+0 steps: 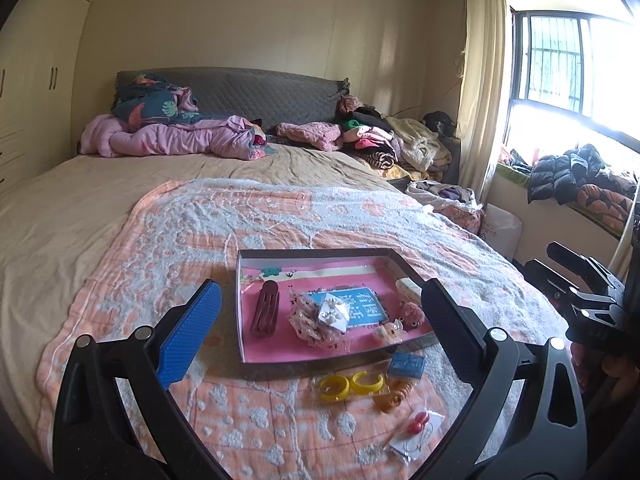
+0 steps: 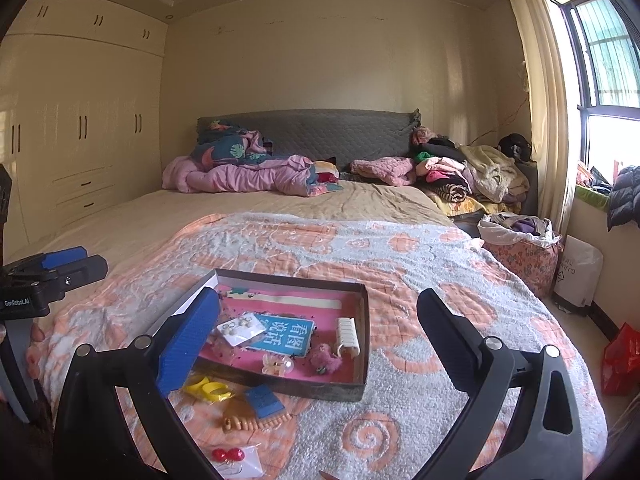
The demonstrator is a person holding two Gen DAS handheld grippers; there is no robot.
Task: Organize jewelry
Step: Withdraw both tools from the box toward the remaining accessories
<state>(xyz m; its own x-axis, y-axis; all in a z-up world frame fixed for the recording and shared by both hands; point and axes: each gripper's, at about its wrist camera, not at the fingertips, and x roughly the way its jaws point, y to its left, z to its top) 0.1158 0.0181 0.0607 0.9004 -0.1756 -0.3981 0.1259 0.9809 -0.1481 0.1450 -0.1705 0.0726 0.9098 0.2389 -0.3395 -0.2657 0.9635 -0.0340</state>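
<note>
A shallow open box with a pink lining lies on the bed. It holds a dark red hair clip, a white earring card, a white comb clip and other small pieces. In front of the box lie yellow hoop earrings, a small blue box, an orange clip and red earrings on a card. My left gripper is open and empty over the box. My right gripper is open and empty.
The box rests on a peach and grey blanket. Pink bedding and piled clothes lie by the headboard. Bags stand on the floor to the right. The right gripper shows at the left view's edge.
</note>
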